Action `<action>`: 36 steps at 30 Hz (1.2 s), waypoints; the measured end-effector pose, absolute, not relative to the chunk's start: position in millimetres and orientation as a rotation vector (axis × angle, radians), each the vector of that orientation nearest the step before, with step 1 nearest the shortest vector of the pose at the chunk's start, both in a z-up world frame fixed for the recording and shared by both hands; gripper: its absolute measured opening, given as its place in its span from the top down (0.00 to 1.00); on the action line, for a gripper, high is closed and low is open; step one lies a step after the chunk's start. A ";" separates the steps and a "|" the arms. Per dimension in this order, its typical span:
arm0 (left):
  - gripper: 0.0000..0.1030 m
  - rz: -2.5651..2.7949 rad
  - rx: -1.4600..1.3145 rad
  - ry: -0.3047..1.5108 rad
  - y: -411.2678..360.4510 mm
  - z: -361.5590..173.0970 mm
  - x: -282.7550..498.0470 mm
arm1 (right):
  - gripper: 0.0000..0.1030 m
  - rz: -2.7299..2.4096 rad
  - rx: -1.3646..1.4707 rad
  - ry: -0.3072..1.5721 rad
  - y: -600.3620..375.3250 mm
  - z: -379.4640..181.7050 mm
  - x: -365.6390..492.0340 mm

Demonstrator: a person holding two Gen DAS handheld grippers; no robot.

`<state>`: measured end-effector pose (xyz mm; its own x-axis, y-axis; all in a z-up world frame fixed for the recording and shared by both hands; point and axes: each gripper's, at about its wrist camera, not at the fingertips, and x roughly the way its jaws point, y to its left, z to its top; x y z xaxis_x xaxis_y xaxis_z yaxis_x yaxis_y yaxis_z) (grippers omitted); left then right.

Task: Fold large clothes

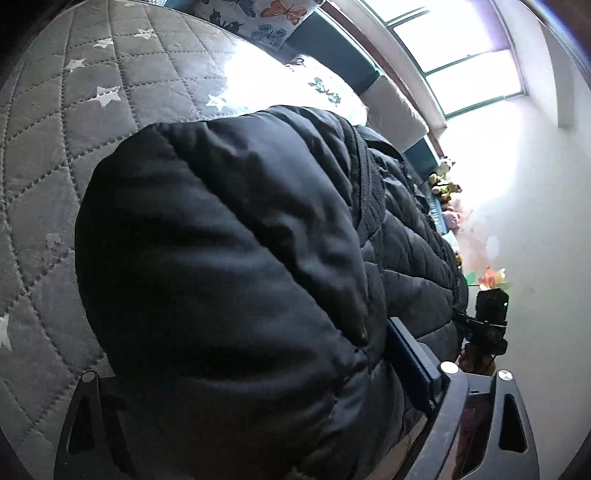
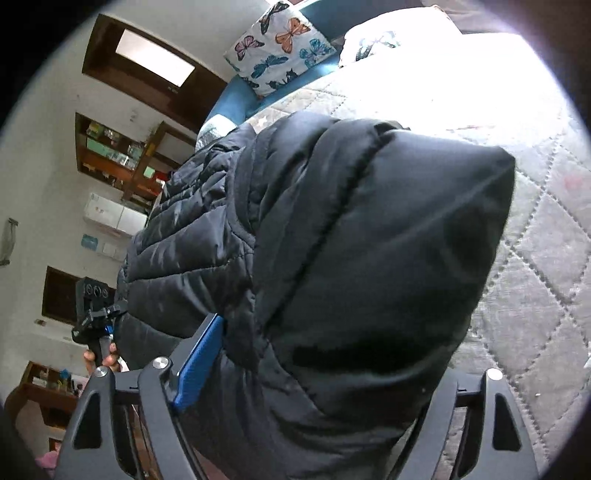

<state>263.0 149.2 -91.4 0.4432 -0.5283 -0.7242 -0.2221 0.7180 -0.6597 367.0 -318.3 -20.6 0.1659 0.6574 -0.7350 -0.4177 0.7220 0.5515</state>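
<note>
Left wrist view. A black quilted puffer jacket (image 1: 236,258) fills the centre and lower half of the frame, bulging toward the lens. It lies over a grey quilted bedspread (image 1: 74,122) with white stars, seen along the left side and upper left. The left gripper (image 1: 258,391) sits at the bottom edge; a blue pad on its right finger (image 1: 410,362) presses against the jacket fabric, and the left finger is mostly buried under the bulge. Jaws are clamped on a thick fold of the jacket. At upper centre, a butterfly-print pillow (image 1: 258,14); a bright window (image 1: 454,48) at upper right (overexposed). A row of plush toys (image 1: 445,181) stands at right of centre, against the wall. At lower right, the other gripper appears past the jacket's edge.

Right wrist view. The same jacket (image 2: 351,258) occupies centre and lower frame, its folded end rounded toward the upper right. The bedspread (image 2: 535,277) shows along the right side. The right gripper (image 2: 314,387) is at the bottom; its blue-padded left finger (image 2: 199,358) lies flat against the jacket, the opposite finger hidden by fabric. Jaws are closed on the jacket. The butterfly pillow (image 2: 280,48) is at top centre. Wooden shelves (image 2: 114,155) hang on the wall at left. At lower left, the left gripper (image 2: 94,314) with a hand (image 2: 103,360) holding its grip.
</note>
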 end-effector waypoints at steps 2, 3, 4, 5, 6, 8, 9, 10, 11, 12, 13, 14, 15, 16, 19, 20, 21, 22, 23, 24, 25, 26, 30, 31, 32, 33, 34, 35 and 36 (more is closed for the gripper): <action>0.00 -0.213 -0.819 1.138 151.3 -97.0 265.0 | 0.05 0.772 0.227 1.188 -315.6 -21.5 370.9; 0.00 -0.215 -0.828 1.137 150.0 -98.1 267.5 | 0.03 0.775 0.219 1.186 -315.1 -22.2 372.4; 0.00 -0.215 -0.824 1.135 151.0 -99.4 269.0 | 0.00 0.778 0.216 1.184 -315.0 -23.2 373.4; 0.00 -0.211 -0.816 1.129 147.7 -99.7 271.3 | 0.00 0.783 0.224 1.187 -315.5 -26.1 375.3; 0.00 -0.209 -0.805 1.124 144.0 -98.9 272.3 | 0.00 0.795 0.247 1.181 -315.7 -28.4 377.1; 0.01 -0.198 -0.782 1.123 136.9 -97.7 276.9 | 0.00 0.804 0.259 1.172 -316.5 -28.9 377.2; 0.02 -0.192 -0.778 1.121 134.7 -96.7 278.0 | 0.00 0.800 0.253 1.165 -314.4 -27.9 375.5; 0.08 -0.187 -0.773 1.118 132.7 -94.6 278.8 | 0.07 0.797 0.244 1.153 -313.0 -25.9 372.9; 0.14 -0.176 -0.749 1.106 127.9 -88.9 278.9 | 0.13 0.794 0.239 1.133 -313.3 -21.5 368.5; 0.17 -0.168 -0.720 1.097 124.2 -82.8 277.8 | 0.27 0.790 0.242 1.115 -315.7 -16.7 364.8; 0.23 -0.161 -0.692 1.090 119.3 -78.7 277.1 | 0.41 0.787 0.248 1.100 -317.7 -11.6 361.5; 0.27 -0.143 -0.651 1.079 111.6 -70.2 277.9 | 0.45 0.791 0.258 1.084 -320.7 -5.4 357.5; 0.30 -0.131 -0.626 1.075 105.3 -65.5 277.5 | 0.50 0.793 0.263 1.066 -322.0 1.4 352.2; 0.34 -0.122 -0.610 1.070 98.7 -59.8 277.8 | 0.53 0.783 0.254 1.055 -320.6 6.0 347.4; 0.39 -0.110 -0.599 1.061 84.5 -45.6 282.4 | 0.56 0.746 0.199 1.006 -316.6 25.3 329.8; 0.40 -0.118 -0.600 1.060 79.2 -41.1 285.1 | 0.56 0.738 0.200 0.997 -317.1 29.1 326.8; 0.41 -0.131 -0.596 1.060 72.2 -36.6 289.1 | 0.57 0.730 0.202 0.983 -320.5 34.9 323.9; 0.42 -0.145 -0.591 1.059 64.6 -32.1 293.9 | 0.58 0.719 0.200 0.968 -325.5 42.3 320.2; 0.43 -0.160 -0.590 1.057 64.4 -27.8 296.8 | 0.58 0.709 0.200 0.954 -330.5 48.1 317.2; 0.43 -0.173 -0.588 1.056 58.4 -22.6 300.9 | 0.58 0.699 0.201 0.945 -335.6 52.0 315.6; 0.43 -0.193 -0.585 1.054 47.1 -19.2 308.6 | 0.59 0.688 0.203 0.931 -344.2 58.7 313.0; 0.44 -0.210 -0.583 1.052 36.6 -16.1 316.9 | 0.59 0.678 0.202 0.922 -349.9 62.5 310.9; 0.45 -0.283 -0.564 1.056 -13.8 -2.1 352.1 | 0.60 0.614 0.202 0.868 -385.9 84.8 301.1; 0.45 -0.304 -0.557 1.056 -28.3 1.2 361.8 | 0.60 0.597 0.207 0.852 -396.0 89.7 298.8; 0.45 -0.329 -0.551 1.058 -46.5 4.5 375.2 | 0.60 0.576 0.208 0.834 -409.5 95.9 296.0; 0.45 -0.346 -0.545 1.057 -61.4 8.5 381.7 | 0.60 0.559 0.208 0.823 -418.3 100.4 294.5; 0.45 -0.372 -0.536 1.056 -79.8 11.8 393.7 | 0.60 0.541 0.213 0.808 -427.8 104.4 293.3; 0.45 -0.393 -0.528 1.055 -98.0 14.4 403.8 | 0.60 0.520 0.220 0.794 -440.8 108.1 292.2; 0.45 -0.412 -0.519 1.054 -115.3 17.9 412.5 | 0.60 0.503 0.228 0.784 -452.5 110.1 291.5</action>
<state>412.5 -115.3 17.9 0.4379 -0.5536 -0.7083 0.0735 0.8073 -0.5856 291.5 -452.5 110.1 0.5986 0.5124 -0.6158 -0.3468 0.8586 0.3774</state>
